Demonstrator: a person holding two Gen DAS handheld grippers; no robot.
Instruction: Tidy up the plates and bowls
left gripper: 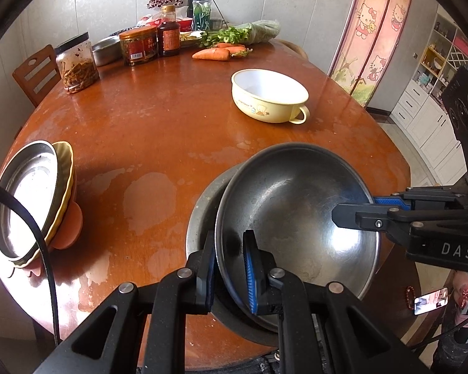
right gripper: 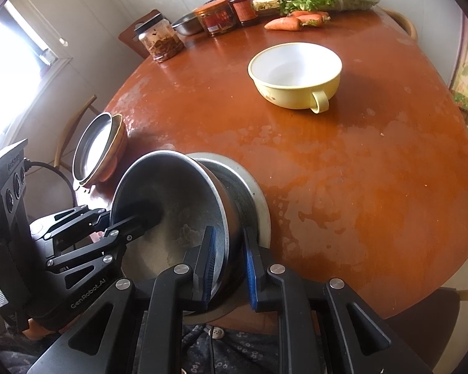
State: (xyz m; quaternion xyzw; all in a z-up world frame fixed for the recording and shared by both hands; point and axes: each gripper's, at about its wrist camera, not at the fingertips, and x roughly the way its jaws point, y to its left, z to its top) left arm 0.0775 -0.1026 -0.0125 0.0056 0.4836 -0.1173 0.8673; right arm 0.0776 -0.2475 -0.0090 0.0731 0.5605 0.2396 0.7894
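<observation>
A steel bowl [left gripper: 296, 205] [right gripper: 174, 199] sits tilted inside a larger steel basin [left gripper: 202, 215] [right gripper: 255, 193] at the near edge of the round wooden table [left gripper: 159, 131]. My left gripper [left gripper: 229, 265] is shut on the steel bowl's left rim, one finger inside and one outside. My right gripper [right gripper: 227, 261] is shut on the bowl's right rim; in the left wrist view it reaches in from the right [left gripper: 371, 205]. A yellow handled bowl [left gripper: 270, 95] [right gripper: 296, 74] stands upright mid-table. A stack of a steel plate, a yellow dish and an orange bowl [left gripper: 34, 205] [right gripper: 99, 149] sits at the left edge.
Jars [left gripper: 76, 62], a sauce bottle [left gripper: 168, 31], a steel dish [left gripper: 106, 50], carrots [left gripper: 215, 53] and greens crowd the far side of the table. Wooden chairs [left gripper: 34, 71] stand at the left. White cabinets [left gripper: 421, 112] are at the right.
</observation>
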